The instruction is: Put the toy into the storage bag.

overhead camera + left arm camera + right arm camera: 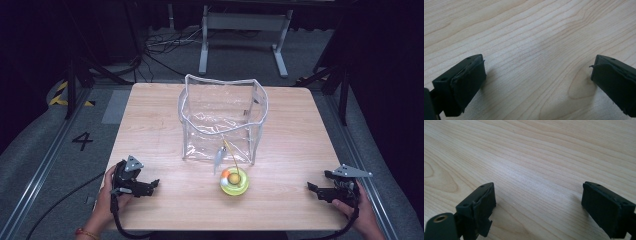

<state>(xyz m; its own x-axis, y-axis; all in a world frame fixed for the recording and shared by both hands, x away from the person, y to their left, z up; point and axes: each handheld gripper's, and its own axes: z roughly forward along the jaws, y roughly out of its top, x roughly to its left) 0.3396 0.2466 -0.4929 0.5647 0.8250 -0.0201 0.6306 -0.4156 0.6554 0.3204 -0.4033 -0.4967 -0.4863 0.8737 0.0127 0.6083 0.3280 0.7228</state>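
Note:
A clear plastic bag (222, 120) with white edging stands open-topped at the middle of the wooden table (150, 125). Just in front of it lies a yellow-green round toy (234, 181) with an orange ball on it and a thin stick leaning up toward the bag. My left gripper (152, 186) rests low at the table's front left, held by a hand, open with nothing between its jaws (537, 75). At the front right my right gripper (312, 187) also stands open over bare wood (539, 197).
Past the table's far edge stands a white metal frame (245, 35) among cables on the grey floor. Dark stands flank both sides. A floor mark "4" (82, 141) lies to the left. Bare wood lies between the grippers and the toy.

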